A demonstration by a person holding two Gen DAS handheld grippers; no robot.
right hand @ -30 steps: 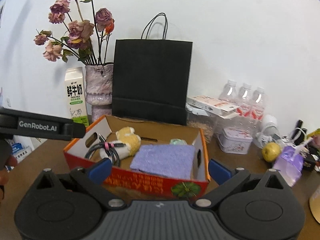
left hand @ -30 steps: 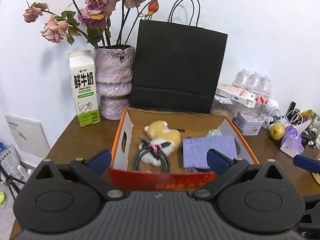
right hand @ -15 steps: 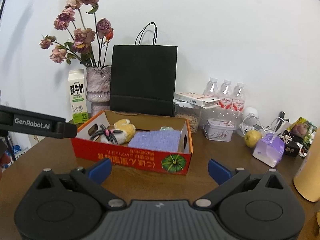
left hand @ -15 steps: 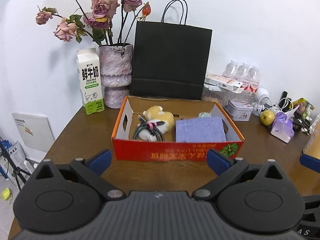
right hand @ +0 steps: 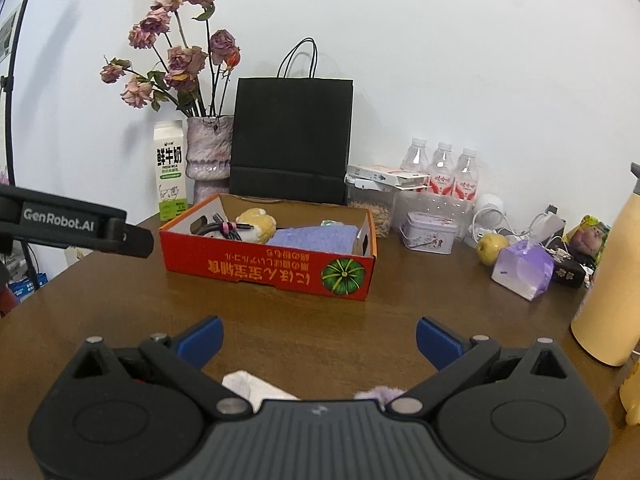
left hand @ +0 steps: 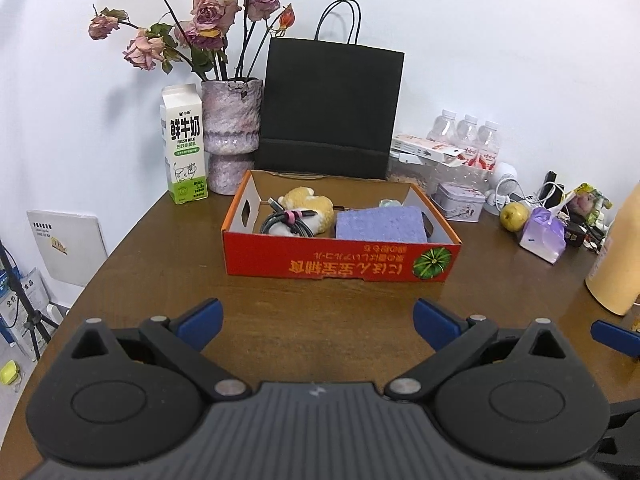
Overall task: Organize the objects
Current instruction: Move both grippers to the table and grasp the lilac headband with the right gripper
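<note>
**A brown table against a plain white wall**

A bare white wall (left hand: 500, 40) fills the back of the room, evenly lit, with soft grey shadows falling to the left of whatever stands before it. Pushed up to it is a dark brown wooden table (left hand: 168, 264) with a rounded left edge and a faint sheen where the light catches the grain. Off the table's left side, lower down, a white board (left hand: 68, 248) leans near the wall, and the black legs of a tripod (left hand: 24, 312) stand on a pale floor (left hand: 12, 404). In the right wrist view a thin black pole (right hand: 18, 76) rises along the far left edge
</note>
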